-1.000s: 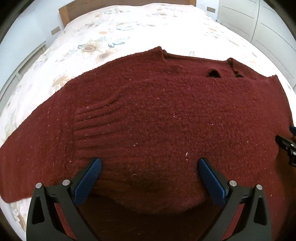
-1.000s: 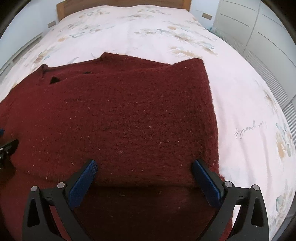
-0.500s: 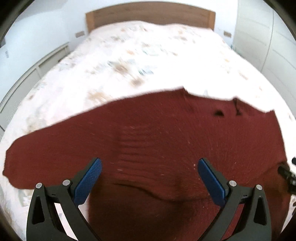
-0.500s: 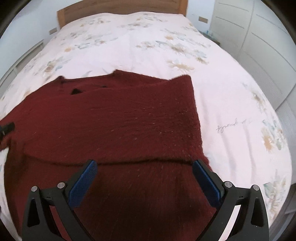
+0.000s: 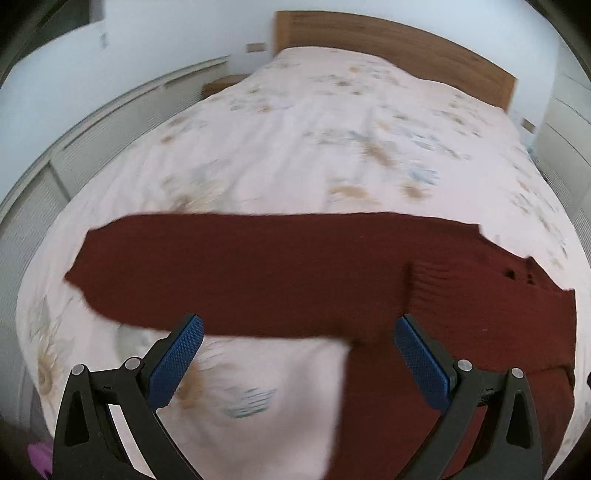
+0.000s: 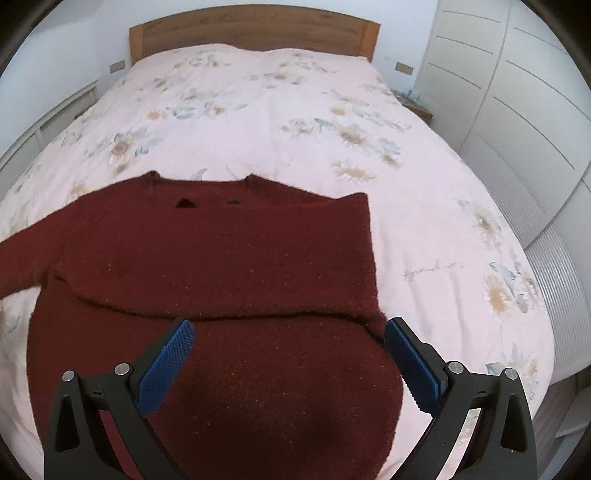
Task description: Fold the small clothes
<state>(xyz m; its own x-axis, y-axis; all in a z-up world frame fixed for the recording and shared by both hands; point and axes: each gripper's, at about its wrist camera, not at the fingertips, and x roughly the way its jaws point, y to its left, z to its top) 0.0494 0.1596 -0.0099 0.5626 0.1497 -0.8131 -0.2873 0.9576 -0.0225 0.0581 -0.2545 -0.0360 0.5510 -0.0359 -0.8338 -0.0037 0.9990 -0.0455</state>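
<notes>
A dark red knitted sweater [image 6: 229,266] lies flat on the bed, neck towards the headboard. Its right sleeve is folded across the body, and the fold's edge crosses just beyond my right gripper [image 6: 290,328]. That gripper hovers open above the lower body with nothing held. In the left wrist view the sweater's left sleeve [image 5: 207,273] stretches out to the left over the cover. My left gripper [image 5: 297,325] stands open above the sleeve's near edge, by the armpit, holding nothing.
The bed has a pale floral cover [image 6: 295,122] and a wooden headboard [image 6: 255,29]. White wardrobe doors [image 6: 517,103] stand on the right and a low white unit [image 5: 110,125] runs along the left. Something purple [image 5: 38,456] shows at the lower left.
Both grippers have pulled back and risen from the sweater. The left one has swung left, so the outstretched sleeve now fills its view. Both stay open.
</notes>
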